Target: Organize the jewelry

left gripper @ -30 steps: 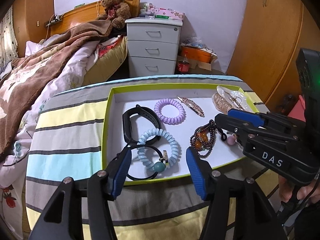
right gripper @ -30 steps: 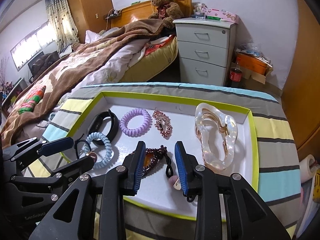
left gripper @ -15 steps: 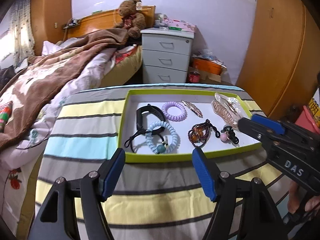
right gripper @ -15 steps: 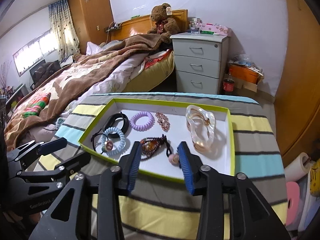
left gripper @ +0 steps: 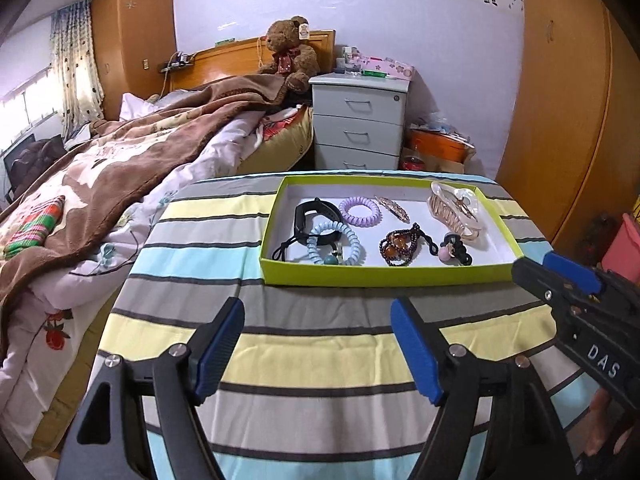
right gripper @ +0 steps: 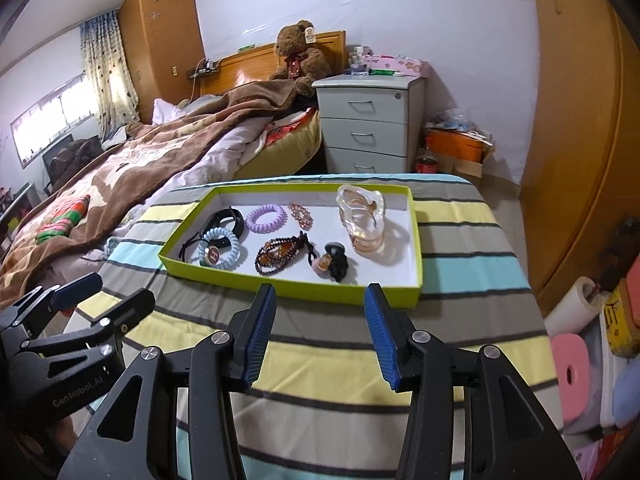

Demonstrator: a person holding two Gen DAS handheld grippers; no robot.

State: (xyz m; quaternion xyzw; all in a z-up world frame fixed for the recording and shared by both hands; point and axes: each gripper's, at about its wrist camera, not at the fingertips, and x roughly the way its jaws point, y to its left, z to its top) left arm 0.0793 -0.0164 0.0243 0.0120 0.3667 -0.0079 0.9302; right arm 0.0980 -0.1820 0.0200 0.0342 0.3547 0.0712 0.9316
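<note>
Both tools, left tool (left gripper: 318, 344) and right tool (right gripper: 320, 330), hang open and empty short of the tray (right gripper: 340, 294), where tangled hair ties (right gripper: 218, 250) risk lifting together.
</note>
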